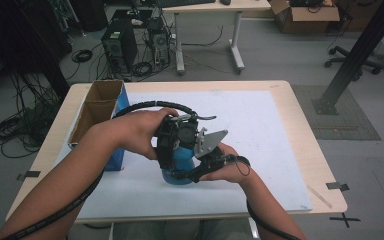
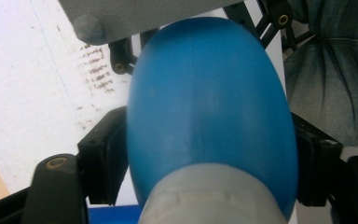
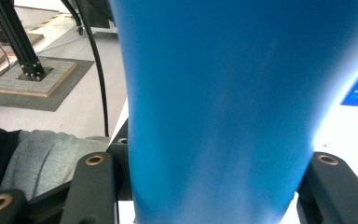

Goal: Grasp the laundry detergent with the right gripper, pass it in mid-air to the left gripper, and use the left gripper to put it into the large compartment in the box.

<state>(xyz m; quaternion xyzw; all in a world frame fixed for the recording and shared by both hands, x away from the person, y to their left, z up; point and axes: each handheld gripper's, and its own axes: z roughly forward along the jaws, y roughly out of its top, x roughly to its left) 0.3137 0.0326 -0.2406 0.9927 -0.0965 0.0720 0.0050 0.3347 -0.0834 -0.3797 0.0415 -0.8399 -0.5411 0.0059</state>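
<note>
1. Blue bottle [image 1: 182,162] stands upright on white mat [image 1: 260,130], mid-table, just right of open cardboard box [image 1: 100,107]
2. L gripper [image 1: 172,142] comes from above, jaws clamped on bottle's rounded upper part
3. R gripper [image 1: 205,167] grips bottle's body from the side, jaws tight on both flanks

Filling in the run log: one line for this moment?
left tool: shut on blue bottle | right tool: shut on blue bottle | open cardboard box: beside, left
</note>
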